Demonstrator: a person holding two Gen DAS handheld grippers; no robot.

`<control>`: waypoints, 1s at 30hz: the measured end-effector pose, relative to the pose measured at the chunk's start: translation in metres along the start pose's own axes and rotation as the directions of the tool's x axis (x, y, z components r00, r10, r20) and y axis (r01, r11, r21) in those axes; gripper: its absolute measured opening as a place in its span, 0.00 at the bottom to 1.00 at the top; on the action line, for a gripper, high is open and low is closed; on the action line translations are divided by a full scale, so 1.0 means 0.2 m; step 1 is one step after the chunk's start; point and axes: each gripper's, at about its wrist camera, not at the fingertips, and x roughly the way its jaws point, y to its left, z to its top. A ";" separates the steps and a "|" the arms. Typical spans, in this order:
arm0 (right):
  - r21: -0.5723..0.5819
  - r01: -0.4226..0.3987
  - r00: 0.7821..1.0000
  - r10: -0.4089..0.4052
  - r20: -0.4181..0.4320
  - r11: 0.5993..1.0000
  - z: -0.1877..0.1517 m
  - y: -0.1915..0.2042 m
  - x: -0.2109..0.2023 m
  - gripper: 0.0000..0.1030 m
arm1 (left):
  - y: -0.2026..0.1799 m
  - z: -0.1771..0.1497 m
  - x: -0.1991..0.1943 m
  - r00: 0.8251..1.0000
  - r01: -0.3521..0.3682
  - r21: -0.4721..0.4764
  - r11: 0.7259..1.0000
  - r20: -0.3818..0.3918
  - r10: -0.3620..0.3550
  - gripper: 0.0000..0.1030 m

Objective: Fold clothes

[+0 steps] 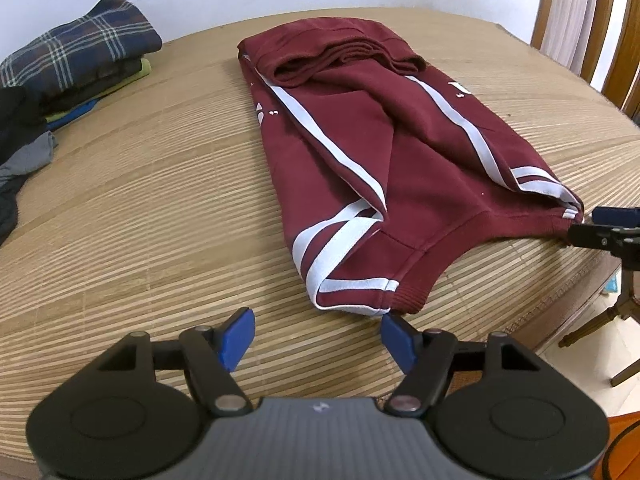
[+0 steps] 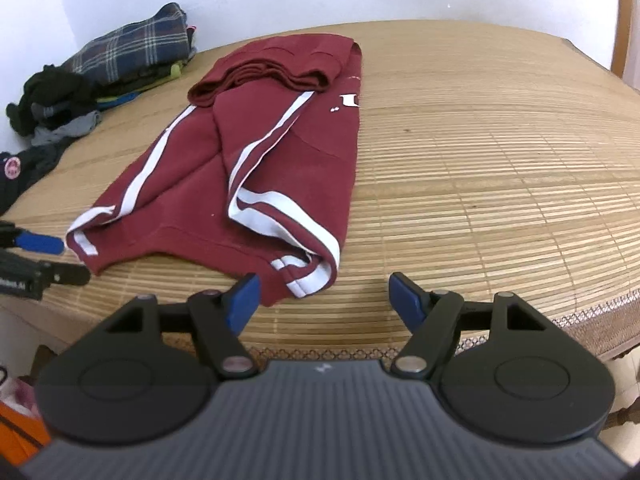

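— Maroon sweatshirt (image 1: 404, 148), white stripes, sleeves folded in, lying flat on the bamboo-mat tabletop (image 1: 140, 208). Hem end nearest both claws.

— And the left claw (image 1: 318, 344)?

— Spread wide, gripping nothing, hovering just short of the hem corner (right blue fingertip (image 1: 394, 338) almost at the cuff).

— Right claw (image 2: 322, 300)?

— Also wide apart, empty, poised close to the other hem corner.

— Anything else around?

— Pile of clothes (image 2: 100, 76) at the far left edge, plaid on top, well apart from the sweatshirt. Wooden chair (image 1: 616, 48) beyond the far right.
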 end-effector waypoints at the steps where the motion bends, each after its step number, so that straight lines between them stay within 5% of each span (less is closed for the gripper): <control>1: 0.008 -0.015 1.000 0.015 0.003 1.000 0.01 0.01 0.01 0.71 | 0.00 0.00 0.00 1.000 0.007 -0.002 1.000 0.004 -0.007 0.72; 4: 0.016 -0.046 0.999 0.045 0.007 0.999 0.04 0.07 0.04 0.72 | 0.00 0.00 0.02 0.999 0.030 0.001 1.000 0.020 -0.030 0.71; 11: -0.265 0.130 0.984 -0.092 0.151 0.955 0.11 0.33 -0.04 0.71 | -0.01 0.02 0.03 0.995 0.082 -0.001 0.997 0.050 -0.082 0.67; 13: -0.304 0.089 0.985 -0.038 0.171 0.949 0.15 0.39 -0.05 0.71 | -0.01 0.03 0.04 0.995 0.084 -0.002 0.996 0.061 -0.084 0.67; 15: -0.364 -0.030 0.992 0.073 0.105 0.931 0.17 0.45 -0.01 0.71 | -0.01 0.05 0.04 0.993 0.098 -0.007 0.995 0.068 -0.097 0.67; 18: -0.522 -0.116 0.989 0.146 0.015 0.845 0.15 0.57 0.10 0.70 | 0.01 0.08 0.04 0.990 0.118 -0.014 0.993 0.075 -0.117 0.67; 22: -0.665 -0.086 0.990 0.141 0.029 0.741 0.13 0.71 0.23 0.70 | 0.04 0.12 0.04 0.988 0.135 -0.012 0.991 0.077 -0.134 0.67; 24: -0.652 -0.069 0.988 0.144 0.062 0.755 0.15 0.74 0.29 0.68 | 0.05 0.14 0.03 0.987 0.140 -0.010 0.990 0.081 -0.139 0.67; 26: -0.606 -0.079 0.986 0.150 0.068 0.791 0.20 0.73 0.34 0.39 | 0.05 0.15 0.01 0.987 0.133 0.003 0.991 0.086 -0.133 0.65; 27: -0.571 -0.105 0.985 0.163 0.051 0.814 0.23 0.72 0.36 0.16 | 0.05 0.15 0.00 0.988 0.122 0.022 0.992 0.093 -0.124 0.66; 30: -0.456 -0.160 0.979 0.198 0.038 0.876 0.29 0.69 0.37 0.15 | 0.06 0.13 -0.06 0.988 0.087 0.102 0.991 0.121 -0.099 0.66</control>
